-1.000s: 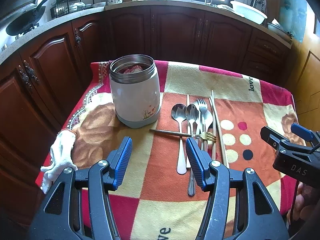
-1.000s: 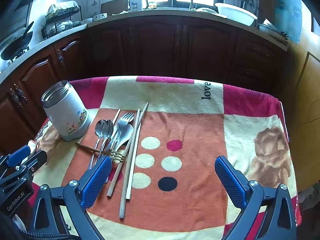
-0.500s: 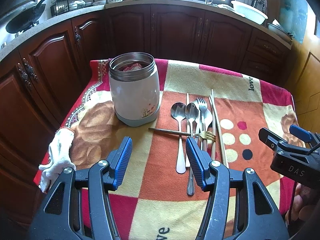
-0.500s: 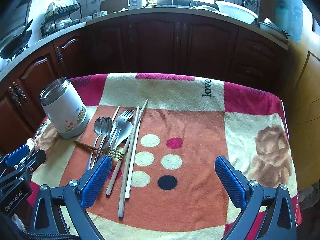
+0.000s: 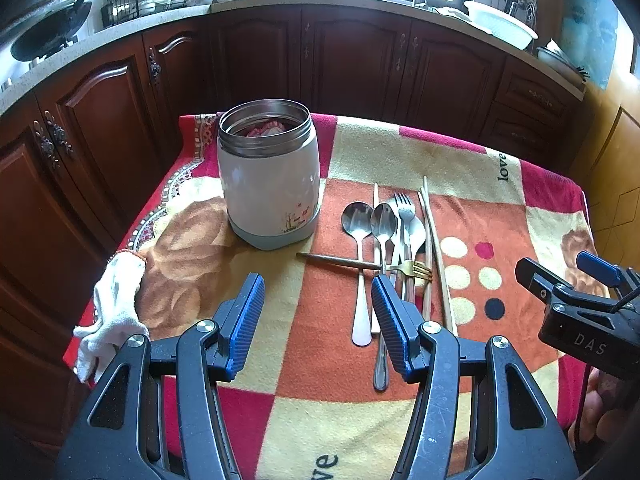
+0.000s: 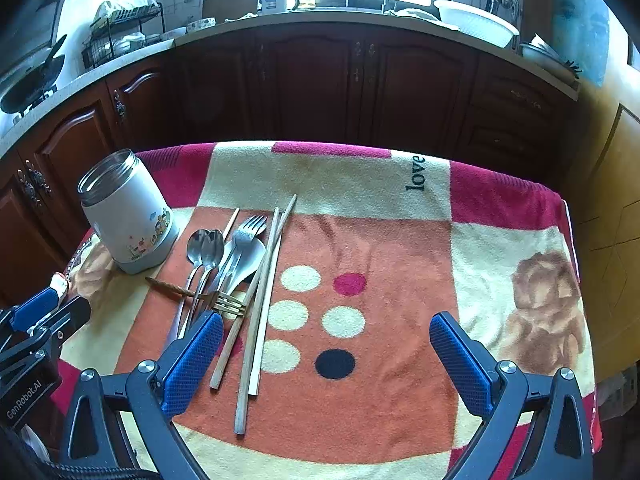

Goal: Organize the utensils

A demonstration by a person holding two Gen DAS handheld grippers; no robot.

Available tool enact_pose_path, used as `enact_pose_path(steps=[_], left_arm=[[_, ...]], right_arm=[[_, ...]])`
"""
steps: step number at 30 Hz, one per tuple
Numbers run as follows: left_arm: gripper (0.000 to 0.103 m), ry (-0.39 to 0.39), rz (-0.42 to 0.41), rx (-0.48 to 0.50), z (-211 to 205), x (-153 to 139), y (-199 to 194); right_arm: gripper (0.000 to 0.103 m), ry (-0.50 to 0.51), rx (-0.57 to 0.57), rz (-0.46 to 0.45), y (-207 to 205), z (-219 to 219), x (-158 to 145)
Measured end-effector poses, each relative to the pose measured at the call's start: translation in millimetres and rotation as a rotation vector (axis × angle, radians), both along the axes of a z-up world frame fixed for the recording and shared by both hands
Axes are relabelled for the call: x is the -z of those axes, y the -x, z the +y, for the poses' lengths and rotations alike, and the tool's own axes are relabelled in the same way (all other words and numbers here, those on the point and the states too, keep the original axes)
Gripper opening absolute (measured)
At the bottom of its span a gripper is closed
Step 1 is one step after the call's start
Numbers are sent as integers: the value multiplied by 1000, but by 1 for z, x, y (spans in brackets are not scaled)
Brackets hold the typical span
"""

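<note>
On the bench [image 6: 500, 208], which is covered by a patchwork blanket [image 6: 360, 184] in red, cream and orange, the utensils lie in a loose bundle toward the left side. Two steel spoons [image 5: 362, 220] sit side by side with their bowls pointing away from the cameras, just right of a white canister [image 5: 270, 184] with an open steel rim. A silver fork [image 5: 404, 210] and a larger spoon [image 6: 250, 258] overlap beside them, and wooden chopsticks [image 6: 260, 312] run lengthwise along the right edge of the bundle. A gold fork [image 5: 412, 269] with a dark handle lies crosswise over the spoon handles, its tines pointing right and touching the chopsticks.

The left tongs [image 5: 318, 320] hang low over the near part of the blanket with their blue pads spread apart and nothing between them; the right pad sits over the handles of the cutlery, though I cannot tell whether it touches them. The right tongs [image 6: 326, 364] are spread wide over the dotted orange patch, holding nothing, with the left pad just beside the chopstick ends.

A white cloth [image 5: 112, 312] droops over the left edge of the bench. Dark wooden cabinets [image 6: 360, 80] stand behind, with a white bowl [image 6: 476, 24] on the counter.
</note>
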State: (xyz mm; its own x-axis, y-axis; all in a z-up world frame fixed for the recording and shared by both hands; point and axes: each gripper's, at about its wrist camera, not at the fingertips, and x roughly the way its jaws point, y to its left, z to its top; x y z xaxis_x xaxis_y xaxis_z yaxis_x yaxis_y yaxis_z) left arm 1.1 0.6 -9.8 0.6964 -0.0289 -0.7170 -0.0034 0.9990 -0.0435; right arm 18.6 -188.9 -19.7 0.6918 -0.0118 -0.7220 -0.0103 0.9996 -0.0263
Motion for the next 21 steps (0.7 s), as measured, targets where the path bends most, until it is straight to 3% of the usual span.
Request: enact_pose_path(steps=[6, 14, 21], left_arm=[[56, 22, 31, -27, 17, 3, -6], [56, 73, 70, -47, 33, 14, -20], [56, 90, 112, -11, 28, 27, -30]], right_arm=[[103, 3, -31, 9, -3, -6, 9], [76, -133, -113, 30, -17, -7, 34], [59, -129, -186, 99, -40, 6, 42]])
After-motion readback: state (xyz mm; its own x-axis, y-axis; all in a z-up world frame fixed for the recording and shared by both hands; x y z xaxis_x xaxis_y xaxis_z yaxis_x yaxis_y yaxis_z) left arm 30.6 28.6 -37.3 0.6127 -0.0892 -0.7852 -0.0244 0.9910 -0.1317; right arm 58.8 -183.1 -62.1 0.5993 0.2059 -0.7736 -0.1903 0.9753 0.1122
